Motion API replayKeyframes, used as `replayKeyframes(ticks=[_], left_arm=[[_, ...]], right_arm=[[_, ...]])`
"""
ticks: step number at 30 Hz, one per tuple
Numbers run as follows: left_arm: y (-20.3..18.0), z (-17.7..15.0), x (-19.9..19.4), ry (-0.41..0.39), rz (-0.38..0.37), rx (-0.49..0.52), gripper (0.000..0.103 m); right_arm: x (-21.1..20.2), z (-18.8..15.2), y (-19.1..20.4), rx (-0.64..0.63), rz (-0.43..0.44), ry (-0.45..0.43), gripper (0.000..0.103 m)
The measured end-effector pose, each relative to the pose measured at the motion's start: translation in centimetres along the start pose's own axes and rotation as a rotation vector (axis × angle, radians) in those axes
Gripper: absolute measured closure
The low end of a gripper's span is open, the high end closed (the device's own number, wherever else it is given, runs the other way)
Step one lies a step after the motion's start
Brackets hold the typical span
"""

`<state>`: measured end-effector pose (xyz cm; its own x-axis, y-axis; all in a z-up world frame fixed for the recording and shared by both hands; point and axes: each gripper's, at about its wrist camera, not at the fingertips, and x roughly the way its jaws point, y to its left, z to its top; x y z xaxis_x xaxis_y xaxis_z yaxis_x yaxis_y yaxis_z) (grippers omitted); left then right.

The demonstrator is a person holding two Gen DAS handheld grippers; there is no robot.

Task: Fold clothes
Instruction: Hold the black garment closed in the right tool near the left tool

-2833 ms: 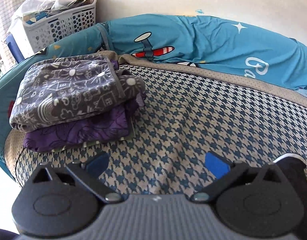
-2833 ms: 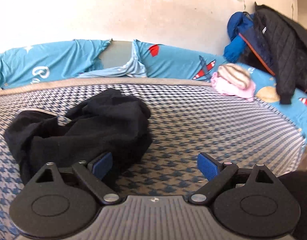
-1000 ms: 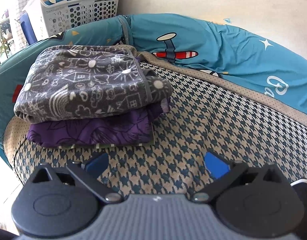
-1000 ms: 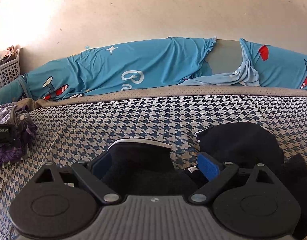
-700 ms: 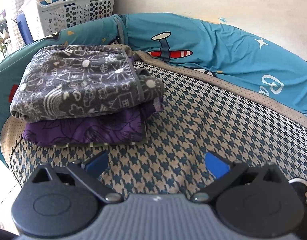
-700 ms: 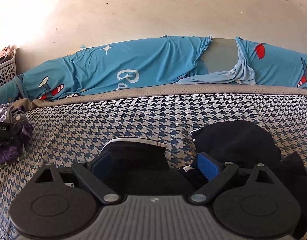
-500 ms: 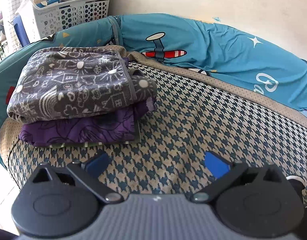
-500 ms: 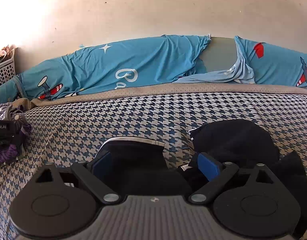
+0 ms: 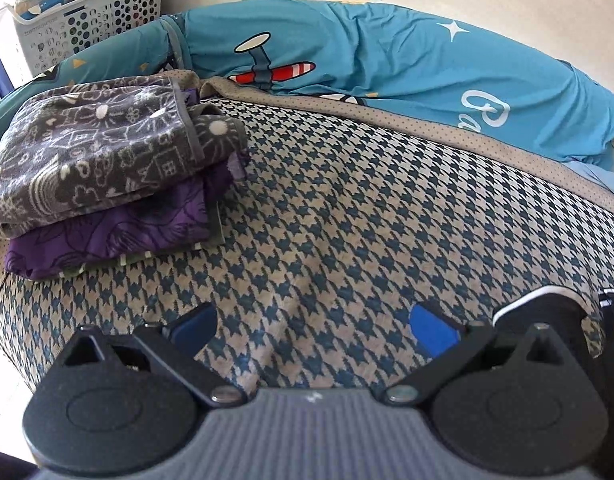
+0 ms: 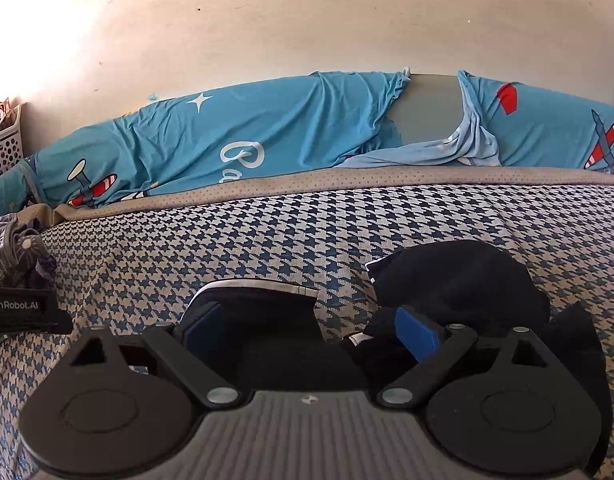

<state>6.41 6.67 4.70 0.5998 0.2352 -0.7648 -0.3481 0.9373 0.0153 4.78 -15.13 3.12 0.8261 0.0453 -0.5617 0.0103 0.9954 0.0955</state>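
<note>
**Both grippers closing in on the black garment**

The left gripper [image 9: 313,330] is swinging right from the folded stack [image 9: 107,184], and the black garment [image 10: 459,280] is now entering its right edge; the next fold is likely starting. The right gripper [image 10: 309,330] is hovering low over that crumpled garment on the near bed [image 10: 267,236], a white-trimmed edge lying between its fingers. Both sets of jaws are standing wide, gripping nothing.
</note>
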Motion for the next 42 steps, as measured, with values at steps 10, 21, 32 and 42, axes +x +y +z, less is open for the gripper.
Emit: replayKeyframes(ticks=[10, 21, 32, 42], left_arm=[[-2.0, -0.8, -0.3, 0.006, -0.025, 0.048, 0.000], [-2.3, -0.9, -0.3, 0.012, -0.031, 0.052, 0.000], [-3.1, -1.3, -0.7, 0.019, -0.051, 0.078, 0.000], [-4.4, -2.3, -0.6, 0.052, -0.081, 0.112, 0.000]], right_arm=[[-0.2, 0.0, -0.6, 0.011, -0.001, 0.006, 0.010], [-0.2, 0.0, -0.5, 0.012, -0.004, 0.005, 0.010], [-0.1, 0.0, -0.5, 0.007, -0.009, 0.010, 0.010], [-0.3, 0.0, -0.6, 0.007, -0.022, 0.014, 0.010]])
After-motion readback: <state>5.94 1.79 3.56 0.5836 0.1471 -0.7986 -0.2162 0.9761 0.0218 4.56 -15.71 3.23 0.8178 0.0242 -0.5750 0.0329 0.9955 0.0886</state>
